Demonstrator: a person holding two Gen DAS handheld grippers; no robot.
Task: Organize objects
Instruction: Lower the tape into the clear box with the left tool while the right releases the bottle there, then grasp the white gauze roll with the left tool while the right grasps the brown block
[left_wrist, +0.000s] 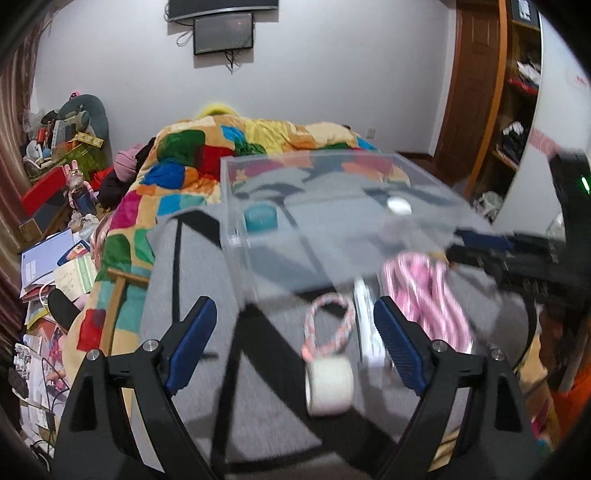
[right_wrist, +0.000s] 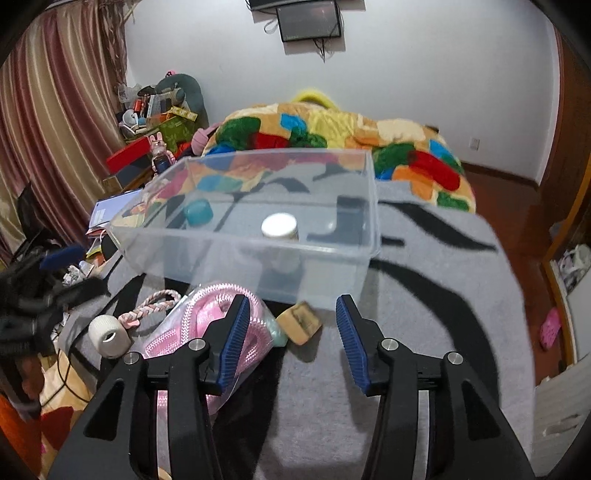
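Observation:
A clear plastic bin (right_wrist: 236, 258) (left_wrist: 236, 206) stands on a grey blanket with black marks (right_wrist: 424, 314). Inside it are a teal round case (right_wrist: 198, 212) (left_wrist: 260, 218) and a white-capped jar (right_wrist: 279, 229) (left_wrist: 399, 205). In front of the bin lie a white tape roll (right_wrist: 109, 334) (left_wrist: 329, 384), a braided pink-white rope loop (right_wrist: 157, 302) (left_wrist: 327, 325), a bagged pink coiled cord (right_wrist: 192, 328) (left_wrist: 428, 288) and a tan block (right_wrist: 299, 321). My left gripper (left_wrist: 295, 336) is open above the rope and tape. My right gripper (right_wrist: 291, 339) is open, just short of the tan block.
A colourful patchwork quilt (right_wrist: 332, 133) is heaped behind the bin. Clutter of boxes, papers and toys (left_wrist: 55, 221) lies left of the bed, by a curtain (right_wrist: 48, 129). A wooden door and shelves (left_wrist: 480, 92) stand at the right. The other gripper's black body (left_wrist: 535, 258) shows at the right.

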